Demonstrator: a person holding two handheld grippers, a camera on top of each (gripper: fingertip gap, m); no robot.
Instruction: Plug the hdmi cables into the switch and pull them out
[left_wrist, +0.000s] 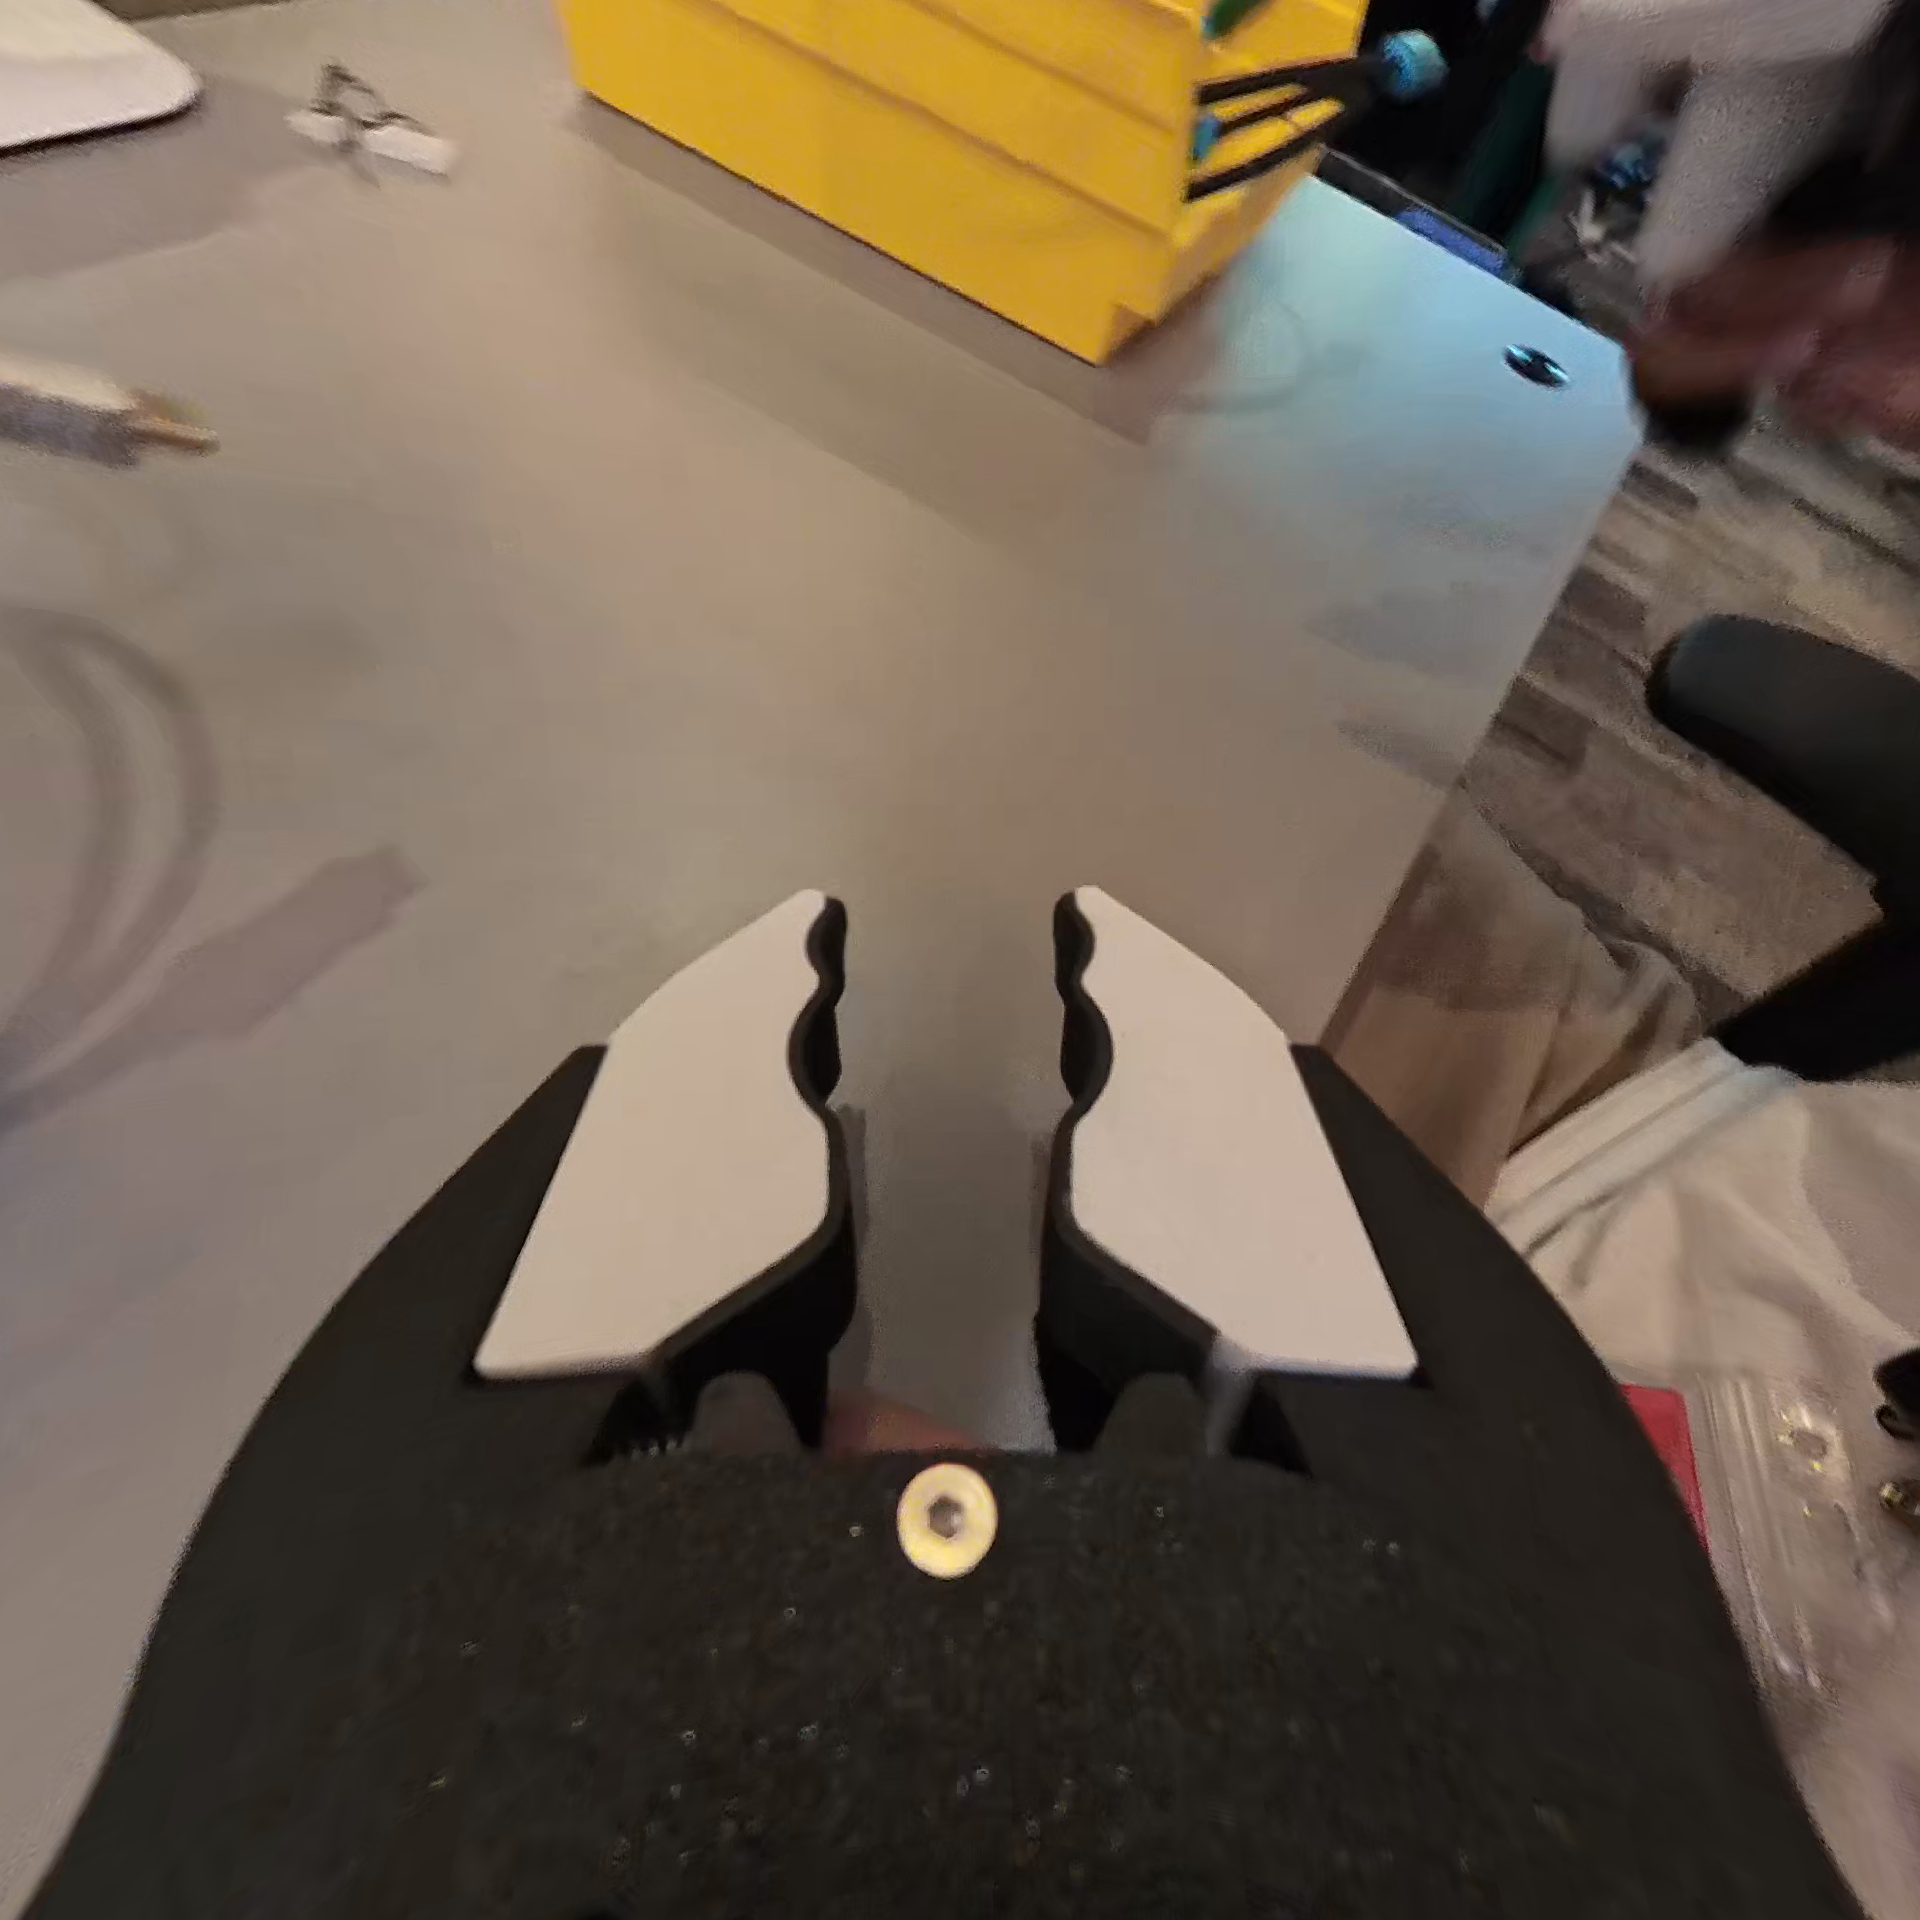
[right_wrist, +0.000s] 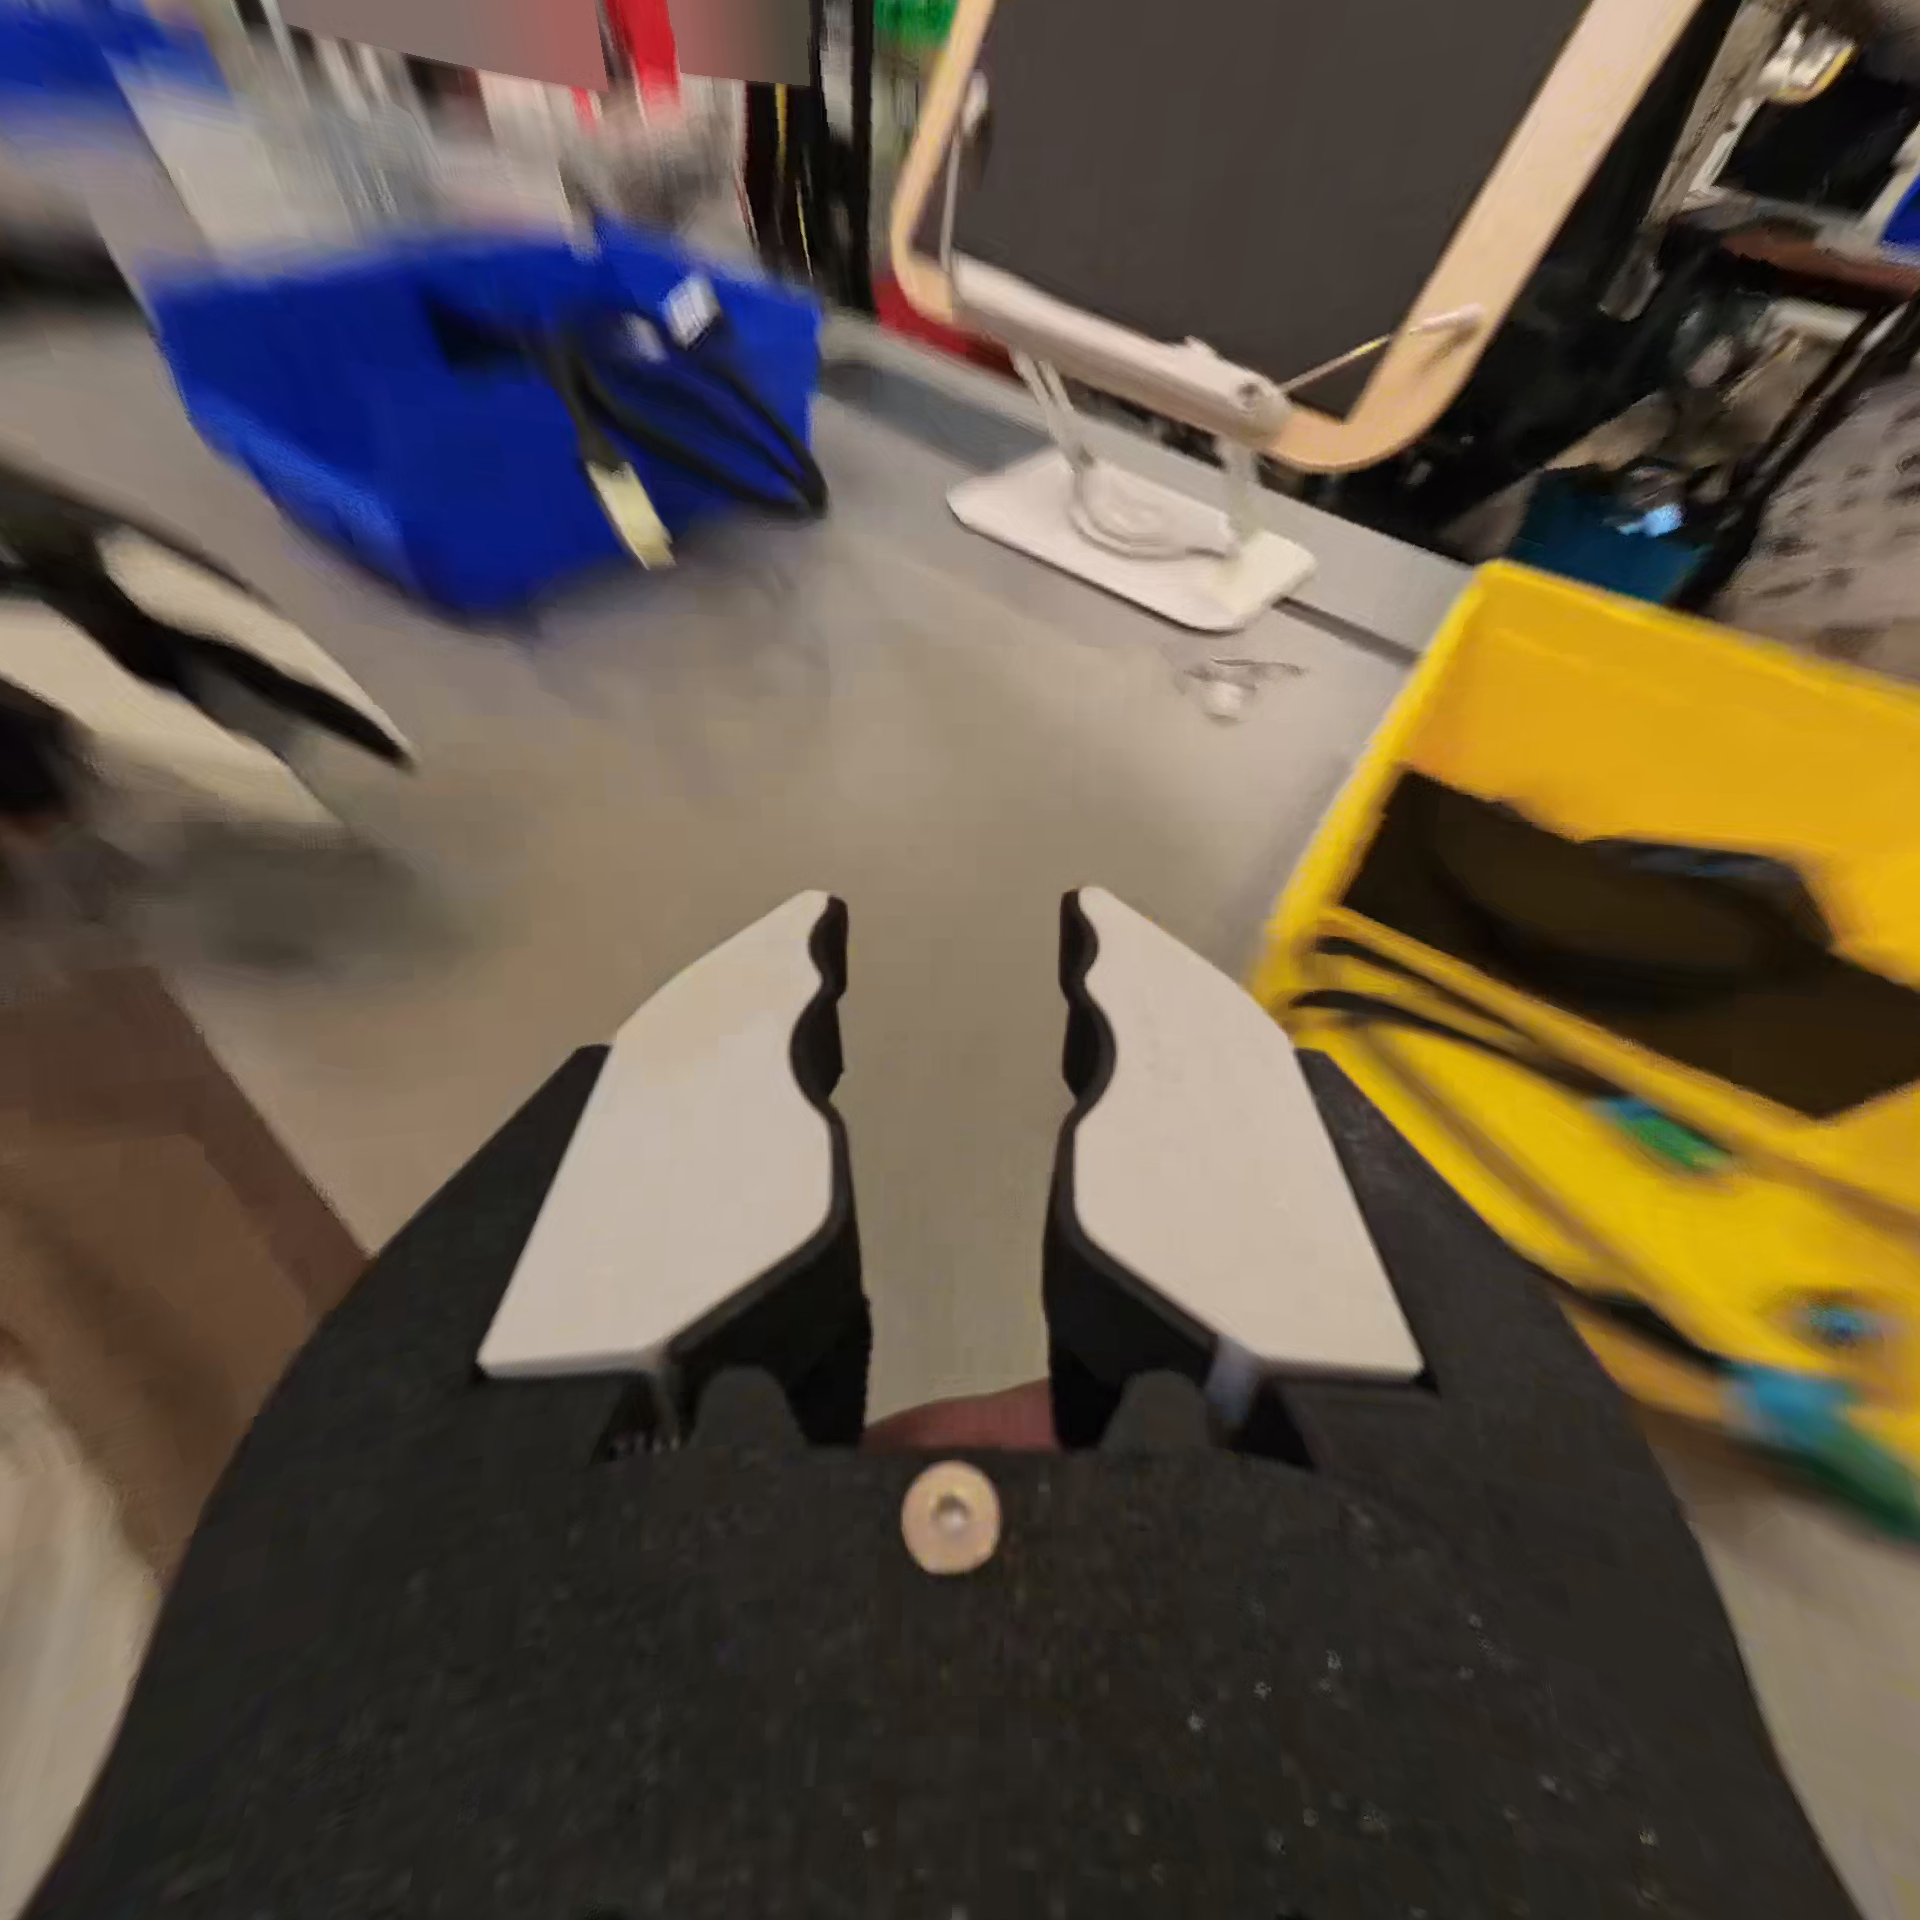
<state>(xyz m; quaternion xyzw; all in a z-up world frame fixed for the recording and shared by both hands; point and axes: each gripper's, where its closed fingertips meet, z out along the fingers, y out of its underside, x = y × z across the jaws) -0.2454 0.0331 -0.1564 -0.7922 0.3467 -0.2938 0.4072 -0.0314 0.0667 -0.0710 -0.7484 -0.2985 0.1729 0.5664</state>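
You've got a yellow bin (right_wrist: 1621, 1174) at your right, a blue bin (right_wrist: 416, 416) far left, and a monitor (right_wrist: 1299, 208) on its white stand (everything's pretty blurry).

Motion-blurred blue bin (right_wrist: 416, 416); yellow bin (right_wrist: 1662, 987) cropped at right edge.
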